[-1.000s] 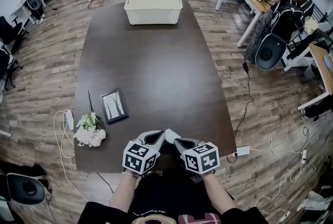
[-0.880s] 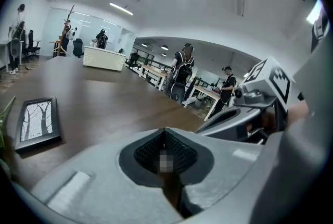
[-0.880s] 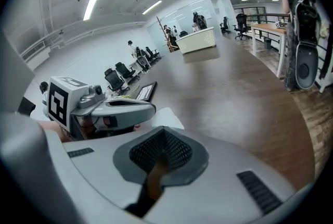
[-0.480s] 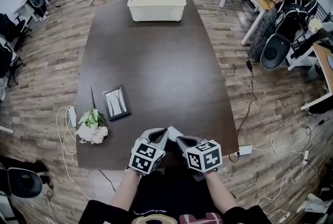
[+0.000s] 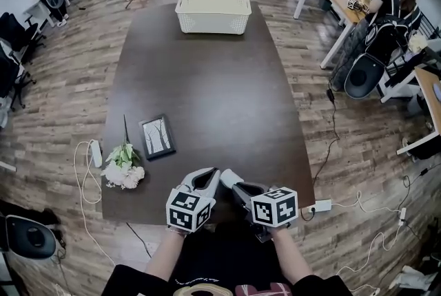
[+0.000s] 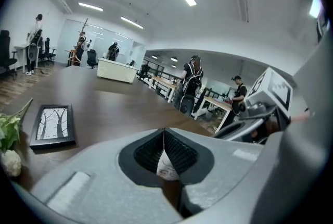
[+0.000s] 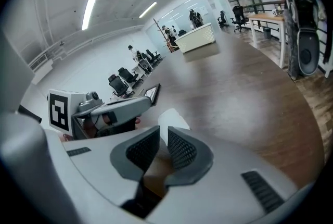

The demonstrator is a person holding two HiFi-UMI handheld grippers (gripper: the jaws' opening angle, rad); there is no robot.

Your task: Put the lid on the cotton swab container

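Both grippers meet over the dark table's [image 5: 207, 95] near edge. A small white thing [image 5: 231, 177], which I take for the cotton swab container or its lid, sits between their tips. My left gripper [image 5: 211, 174] is shut, and a thin white printed piece [image 6: 166, 168] is pinched between its pads [image 6: 179, 152]. My right gripper's [image 5: 233, 186] jaws are opening. In the right gripper view the white thing [image 7: 173, 117] stands just past the parted pads [image 7: 182, 147], untouched by them. The left gripper [image 7: 132, 106] points at it from the left.
A cream basket [image 5: 213, 11] stands at the table's far end. A framed picture [image 5: 157, 137] and a white flower bunch [image 5: 124, 167] lie at the near left. Cables and a power strip [image 5: 320, 206] lie on the floor; desks, chairs and people stand around.
The two grippers have stayed together at the near edge with only small shifts. The white thing between their tips shows a little more now.
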